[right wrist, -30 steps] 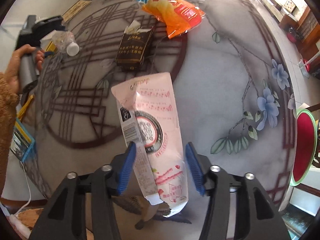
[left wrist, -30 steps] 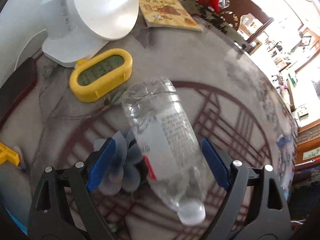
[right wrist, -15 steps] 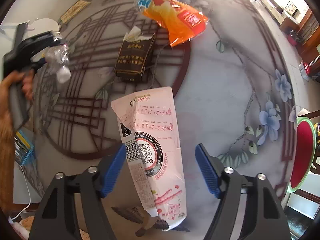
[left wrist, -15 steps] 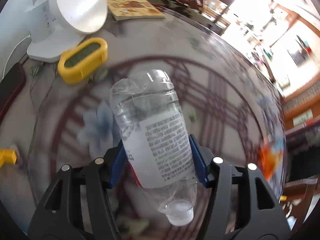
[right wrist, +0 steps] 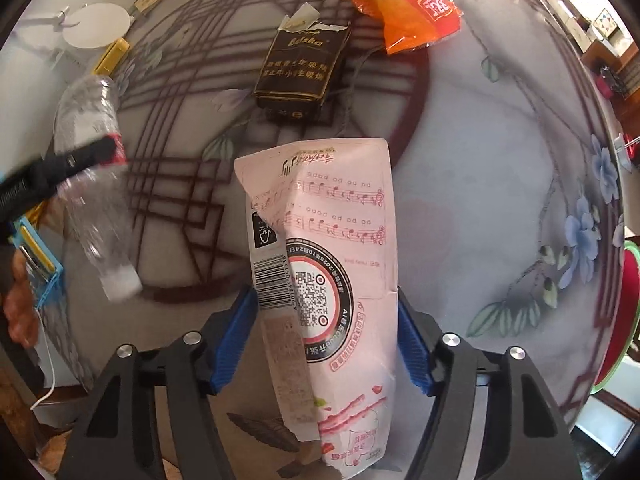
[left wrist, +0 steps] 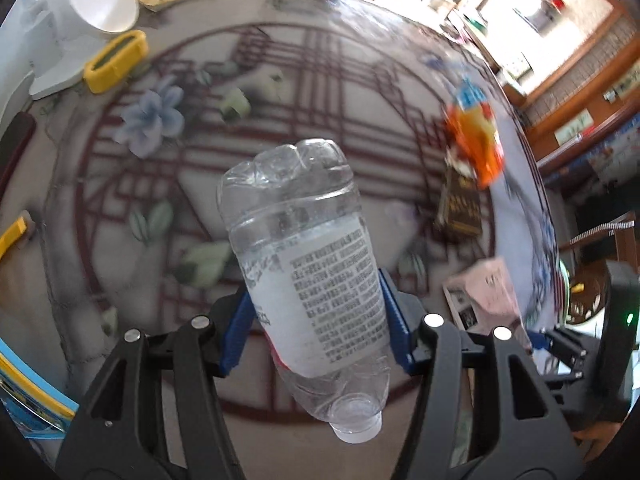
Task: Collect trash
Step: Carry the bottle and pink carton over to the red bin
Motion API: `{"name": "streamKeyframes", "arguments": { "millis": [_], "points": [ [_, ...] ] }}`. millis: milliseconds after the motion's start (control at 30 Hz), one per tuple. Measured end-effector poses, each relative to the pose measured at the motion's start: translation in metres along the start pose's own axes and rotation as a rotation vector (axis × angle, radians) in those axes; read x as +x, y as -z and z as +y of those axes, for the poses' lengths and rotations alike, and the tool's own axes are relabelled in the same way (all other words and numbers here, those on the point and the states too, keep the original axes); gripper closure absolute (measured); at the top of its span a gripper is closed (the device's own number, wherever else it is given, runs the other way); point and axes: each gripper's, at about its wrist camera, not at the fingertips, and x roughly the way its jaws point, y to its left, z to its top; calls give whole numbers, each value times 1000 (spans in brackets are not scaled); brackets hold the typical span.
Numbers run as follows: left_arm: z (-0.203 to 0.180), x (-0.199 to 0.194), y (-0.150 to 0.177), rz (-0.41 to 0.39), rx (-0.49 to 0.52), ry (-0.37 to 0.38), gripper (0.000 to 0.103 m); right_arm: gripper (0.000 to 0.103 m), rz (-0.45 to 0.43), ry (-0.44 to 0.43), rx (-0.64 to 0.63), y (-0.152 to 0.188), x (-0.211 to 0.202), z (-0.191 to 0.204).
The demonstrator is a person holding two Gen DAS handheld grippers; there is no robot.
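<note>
Here, bottle [left wrist: 304,264] between left fingers [left wrist: 394,320].

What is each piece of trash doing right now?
plastic bottle, capped, in the air, clamped in left gripper, jaws just closed
pink carton, flattened, between right gripper pads, jaws just closing, grip unclear
cigarette pack, torn open, lying flat
orange snack bag, crumpled, lying down

Clear bottle [left wrist: 304,256] between left tongs [left wrist: 316,328]
</note>
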Motion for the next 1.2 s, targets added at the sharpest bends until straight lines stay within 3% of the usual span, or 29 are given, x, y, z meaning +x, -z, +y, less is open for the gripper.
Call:
{"name": "streamKeyframes", "arguments": {
  "millis": [133, 433, 700, 733, 800, 867, 900, 1200],
  "points": [
    [-9, 6, 3, 6, 8, -1, 45, 36, 17, -22, 27, 4, 3, -2],
    [-17, 9, -1, -14, 2, -27, 27, 36, 16, -38, 19, 14, 4, 8],
    [-17, 19, -1, -1, -34, -19, 26, 36, 15, -25, 4, 12, 5, 20],
    [-16, 20, -1, 1, -34, -17, 27, 36, 11, -20, 4, 13, 5, 20],
    [-16, 21, 0, -1, -23, -25, 47, 45, 9, -17, 1, 13, 4, 20],
    [-14, 21, 0, -1, -18, -11, 48, 59, -11, -15, 3, 15, -1, 19],
    [-14, 20, 0, -3, -18, -5, 52, 61, -25, -22, 7, 14, -5, 18],
    [-35, -30, -7, -136, 51, 16, 52, 62, -183, -31, 8, 12, -51, 13]
  ]
}}
